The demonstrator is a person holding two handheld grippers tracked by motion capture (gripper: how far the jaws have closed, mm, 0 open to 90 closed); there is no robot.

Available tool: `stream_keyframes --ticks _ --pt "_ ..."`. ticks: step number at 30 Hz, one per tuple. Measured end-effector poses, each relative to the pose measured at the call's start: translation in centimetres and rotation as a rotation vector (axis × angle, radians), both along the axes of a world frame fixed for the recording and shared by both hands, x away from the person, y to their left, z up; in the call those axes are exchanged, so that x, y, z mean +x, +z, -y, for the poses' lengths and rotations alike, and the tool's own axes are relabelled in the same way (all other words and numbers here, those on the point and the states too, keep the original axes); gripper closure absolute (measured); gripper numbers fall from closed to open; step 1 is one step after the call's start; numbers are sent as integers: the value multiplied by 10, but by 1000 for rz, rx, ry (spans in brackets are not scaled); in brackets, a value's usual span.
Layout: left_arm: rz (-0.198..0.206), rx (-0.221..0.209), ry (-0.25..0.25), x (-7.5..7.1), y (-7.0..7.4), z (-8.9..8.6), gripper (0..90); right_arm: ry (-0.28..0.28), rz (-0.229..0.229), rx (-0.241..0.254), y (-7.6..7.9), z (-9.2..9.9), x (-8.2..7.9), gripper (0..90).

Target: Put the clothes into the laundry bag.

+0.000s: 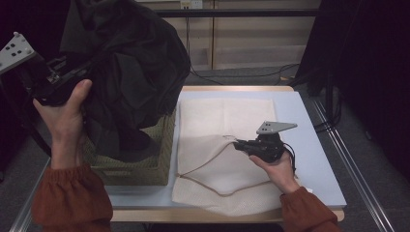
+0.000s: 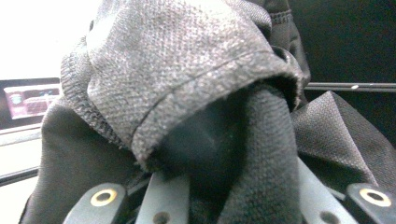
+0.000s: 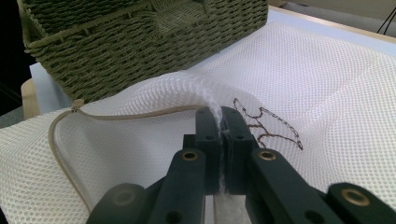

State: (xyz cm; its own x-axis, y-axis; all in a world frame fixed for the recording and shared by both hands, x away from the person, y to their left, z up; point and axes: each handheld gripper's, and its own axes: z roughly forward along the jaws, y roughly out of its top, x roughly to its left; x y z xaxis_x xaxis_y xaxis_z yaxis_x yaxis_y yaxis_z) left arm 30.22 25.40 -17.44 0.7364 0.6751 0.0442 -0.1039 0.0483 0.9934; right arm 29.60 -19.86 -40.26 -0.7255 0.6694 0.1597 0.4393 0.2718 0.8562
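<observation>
The left tongs (image 1: pixel 72 82) clench a dark garment (image 1: pixel 130 63) above the basket (image 1: pixel 159 164); its trailing folds could snag there, tugging the mesh bag (image 1: pixel 227 140) from the right tongs (image 3: pixel 222 119), which pinch its opening

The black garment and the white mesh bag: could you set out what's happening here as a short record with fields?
Left gripper: shut on the black garment, holding it lifted above the basket
Black garment: bunched, hanging partly into the woven basket
Right gripper: shut on the white mesh bag, pinching a fold of its upper layer
Bag: lies flat on the table, right of the basket, its opening raised a little
Likely next step: garment goes into the bag, though that's a guess
</observation>
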Motion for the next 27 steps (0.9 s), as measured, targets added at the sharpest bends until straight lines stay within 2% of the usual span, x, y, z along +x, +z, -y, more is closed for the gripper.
stream_keyframes --ticks 8,9,14,16,21,27 --pt "17 16 -34 -6 8 16 781 -5 0 1 0 1 0 876" --pt "6 8 -46 -6 6 18 781 -6 2 0 0 1 0 875" --pt "-11 32 -77 -7 -7 29 781 -4 -3 0 -1 1 1 877" --pt "-20 26 -93 -7 -11 34 781 -2 -3 2 -1 1 1 877" --pt "-19 14 -132 -10 -15 44 781 -9 -2 3 -1 2 2 878" --pt "-11 32 -174 -22 -18 58 781 -8 0 6 -1 3 2 879"
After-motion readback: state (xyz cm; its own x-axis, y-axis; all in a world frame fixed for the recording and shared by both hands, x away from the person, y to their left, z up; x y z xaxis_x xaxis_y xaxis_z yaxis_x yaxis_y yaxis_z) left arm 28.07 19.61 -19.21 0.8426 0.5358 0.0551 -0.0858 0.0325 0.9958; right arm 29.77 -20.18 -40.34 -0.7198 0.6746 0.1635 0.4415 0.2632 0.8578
